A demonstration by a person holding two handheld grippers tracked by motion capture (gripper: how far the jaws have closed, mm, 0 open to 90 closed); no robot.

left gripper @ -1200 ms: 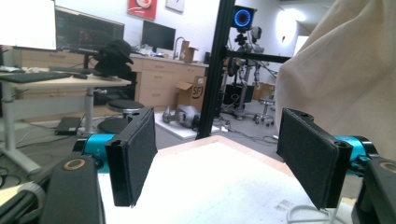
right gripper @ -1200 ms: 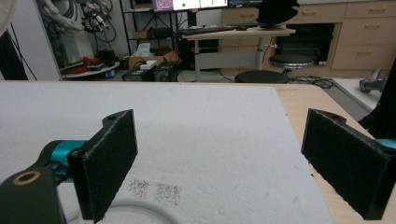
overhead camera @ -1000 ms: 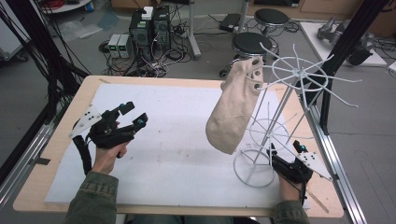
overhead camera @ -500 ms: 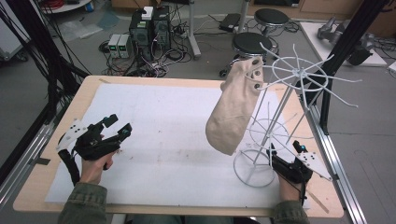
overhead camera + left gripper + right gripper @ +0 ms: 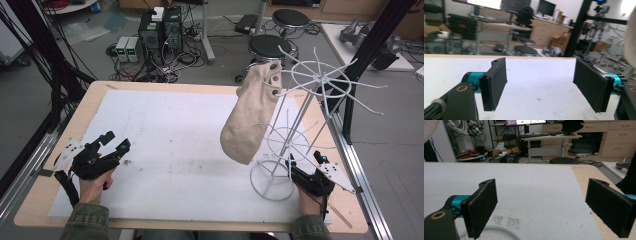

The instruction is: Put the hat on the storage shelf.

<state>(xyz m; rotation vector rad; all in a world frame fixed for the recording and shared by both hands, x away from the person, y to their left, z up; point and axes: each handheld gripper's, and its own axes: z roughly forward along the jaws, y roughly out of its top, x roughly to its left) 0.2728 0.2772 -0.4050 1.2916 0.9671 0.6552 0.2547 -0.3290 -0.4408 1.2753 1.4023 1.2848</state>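
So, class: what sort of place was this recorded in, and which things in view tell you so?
Most likely a robotics lab or workshop: desktop computers with tangled cables on the floor, round stools, and a black frame around the table.

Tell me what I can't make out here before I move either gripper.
- Beige cloth bag hanging on the white wire rack: high view, which prong holds it is too fine to tell.
- Right gripper: high view, rack base ring crosses its jaws.
- Bag in the left gripper view: cut by the right edge, blurred.
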